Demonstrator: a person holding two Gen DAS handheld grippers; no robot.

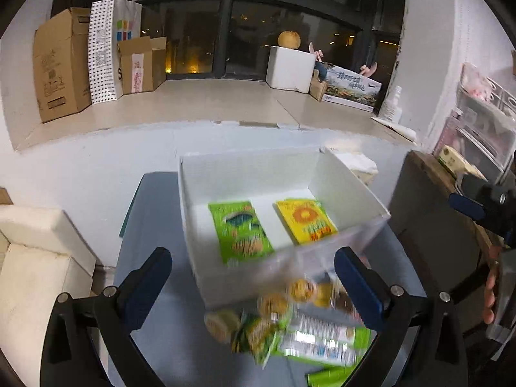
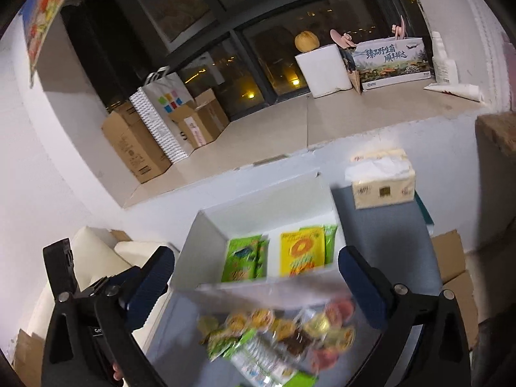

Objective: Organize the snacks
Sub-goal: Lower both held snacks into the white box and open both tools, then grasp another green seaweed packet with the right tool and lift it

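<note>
Nearest to us, our left tongs hang released, their blue-padded fingers spread wide with nothing between them, and our right tongs are just as slack and empty above the same spot. Below both lies a loose, blurred heap of snacks on the grey-blue desk: small round yellow-topped jelly cups, a crumpled green snack packet and a flat white-and-green wrapped pack, all touching or overlapping one another just in front of the box. Right behind the heap stands an open white plastic storage box, whose near wall is translucent. Inside it a green biscuit packet lies on the left and a yellow packet with an orange sunflower print on the right, with a bare white strip between them; in the right wrist view each seems to have further green packets tucked beside it. Beyond the box, at the desk's far right, sits a beige tissue pack. Farther off, a pale tiled ledge carries brown cardboard boxes, a white foam box topped by a round yellow fruit, and dark windows behind.
</note>
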